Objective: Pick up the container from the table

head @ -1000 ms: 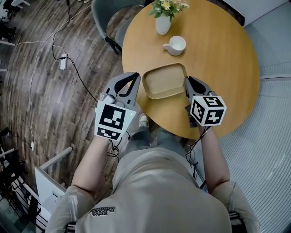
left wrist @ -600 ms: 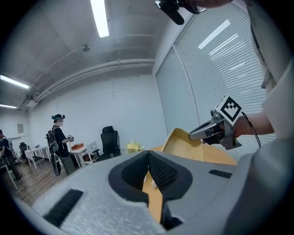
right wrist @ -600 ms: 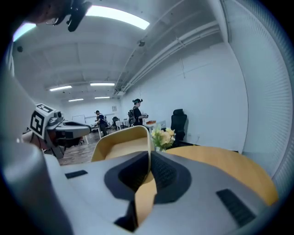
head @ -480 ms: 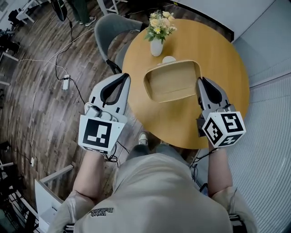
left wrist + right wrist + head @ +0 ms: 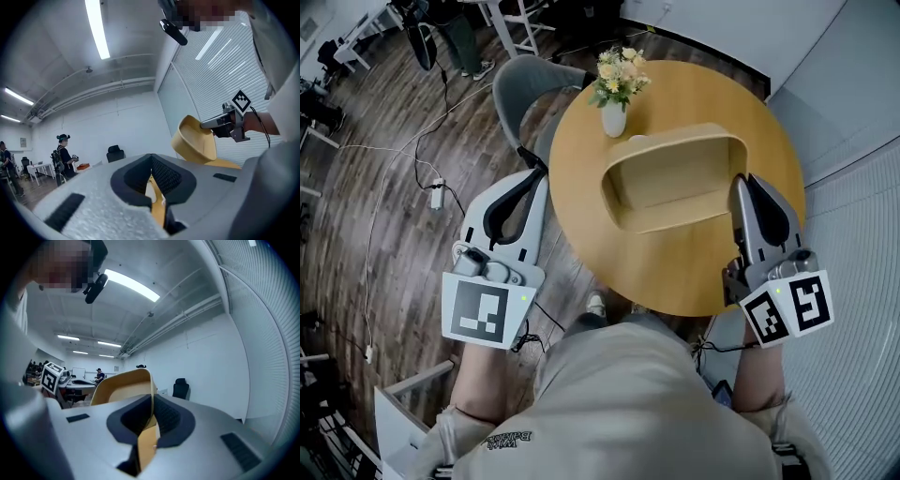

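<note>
The container (image 5: 675, 183) is a tan, shallow rectangular bin with rounded corners. It hangs tilted above the round wooden table (image 5: 675, 272). My right gripper (image 5: 741, 185) is shut on its right rim, and in the right gripper view the tan wall (image 5: 122, 385) runs between the jaws. My left gripper (image 5: 536, 178) is shut on nothing, left of the table's edge and apart from the container. In the left gripper view the container (image 5: 194, 140) shows off to the right, with the right gripper (image 5: 206, 124) on its rim.
A white vase of flowers (image 5: 614, 103) stands at the table's far side, just behind the container. A grey chair (image 5: 525, 80) sits at the far left of the table. Cables (image 5: 394, 159) trail over the wooden floor on the left. White slatted flooring lies to the right.
The container has come up off the table, held by the right gripper, and now hides the mug. The left gripper has drawn back to the left, away from the container.
</note>
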`<state>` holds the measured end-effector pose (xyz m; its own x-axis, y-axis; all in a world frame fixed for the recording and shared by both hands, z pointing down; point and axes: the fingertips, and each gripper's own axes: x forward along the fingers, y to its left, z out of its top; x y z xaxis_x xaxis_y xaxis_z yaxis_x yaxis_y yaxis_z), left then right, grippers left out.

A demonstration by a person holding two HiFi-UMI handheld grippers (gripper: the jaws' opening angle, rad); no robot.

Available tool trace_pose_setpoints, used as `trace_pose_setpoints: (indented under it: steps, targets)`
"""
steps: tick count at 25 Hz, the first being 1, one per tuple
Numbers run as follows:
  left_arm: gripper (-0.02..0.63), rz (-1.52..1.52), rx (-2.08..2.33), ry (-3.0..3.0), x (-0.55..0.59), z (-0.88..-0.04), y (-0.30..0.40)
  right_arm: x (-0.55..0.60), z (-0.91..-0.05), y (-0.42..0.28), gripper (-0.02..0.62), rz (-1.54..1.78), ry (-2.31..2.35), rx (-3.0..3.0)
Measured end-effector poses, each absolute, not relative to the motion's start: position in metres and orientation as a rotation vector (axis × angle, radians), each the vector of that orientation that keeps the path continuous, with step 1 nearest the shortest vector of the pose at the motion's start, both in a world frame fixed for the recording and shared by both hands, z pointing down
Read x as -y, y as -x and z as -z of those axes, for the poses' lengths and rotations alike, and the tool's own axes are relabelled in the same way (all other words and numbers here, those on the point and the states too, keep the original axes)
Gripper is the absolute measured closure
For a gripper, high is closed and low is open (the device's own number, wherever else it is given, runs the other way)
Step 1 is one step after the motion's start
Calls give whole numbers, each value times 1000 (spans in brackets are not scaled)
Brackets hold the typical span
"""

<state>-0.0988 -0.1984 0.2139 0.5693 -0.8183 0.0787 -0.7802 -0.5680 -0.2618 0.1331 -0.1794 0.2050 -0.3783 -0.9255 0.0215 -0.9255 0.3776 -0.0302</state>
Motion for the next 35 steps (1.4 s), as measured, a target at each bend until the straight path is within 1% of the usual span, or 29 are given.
trace_pose_setpoints:
  steps: [4,8,18,35]
  targets:
    - [584,281,-1349,2629,192,-217,99,167,-207,-133,558,27,-1758,2560]
    - [584,264,-1342,2655,182,-221,95,161,-218,-131,558,10,-1757,2527]
    - [584,341,-1294,2720,172,-250,82,158,-238,-130,558,-57,-1719,2525]
    - [584,360,-1279,2719,180,-253,77,171,-248,-118,558,-51,-1642,2538]
